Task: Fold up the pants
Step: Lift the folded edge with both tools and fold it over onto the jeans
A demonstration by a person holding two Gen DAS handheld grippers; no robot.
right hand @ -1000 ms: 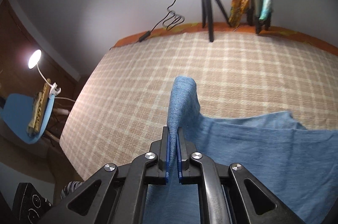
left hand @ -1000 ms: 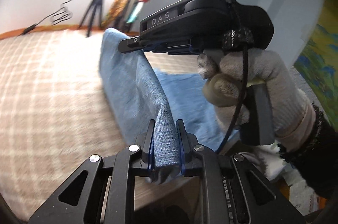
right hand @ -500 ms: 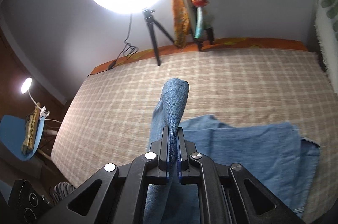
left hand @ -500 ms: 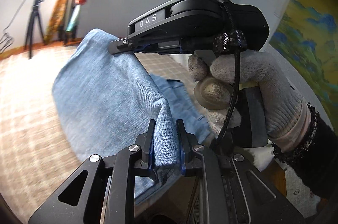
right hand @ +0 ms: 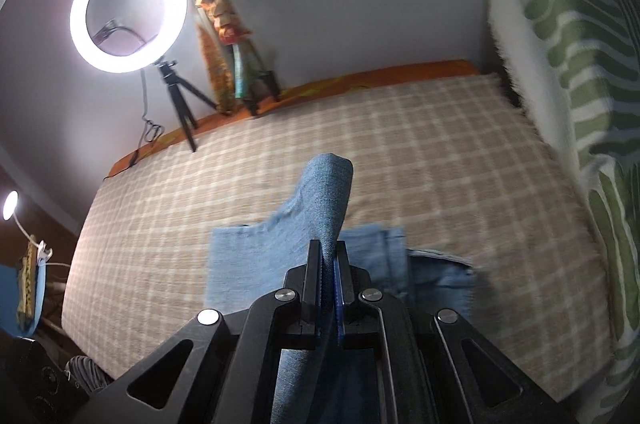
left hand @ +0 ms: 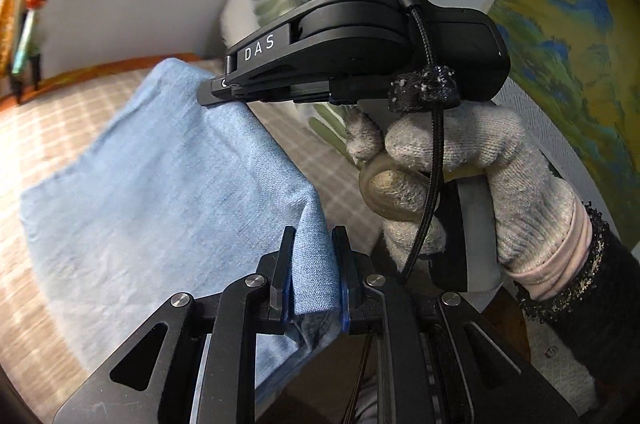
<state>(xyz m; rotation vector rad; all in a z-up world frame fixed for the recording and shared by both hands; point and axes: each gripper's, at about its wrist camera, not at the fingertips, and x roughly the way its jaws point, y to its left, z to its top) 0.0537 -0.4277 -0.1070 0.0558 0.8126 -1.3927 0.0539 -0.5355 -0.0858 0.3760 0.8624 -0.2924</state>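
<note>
A bed (right hand: 440,160) covered by a beige checked blanket carries everything. Blue pants (right hand: 240,264) lie partly on it toward the near edge, one part lifted off the cover. Along the far edge stand a ring light on a tripod (right hand: 176,100) and a bundle of patterned cloth (right hand: 220,36). A green-and-white striped pillow (right hand: 568,36) sits at the right edge.

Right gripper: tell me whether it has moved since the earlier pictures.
Yes. The right gripper, shut on the pants, has swung rightward: the ring light slid from top centre to upper left, and the green-striped cushion came into view.
</note>
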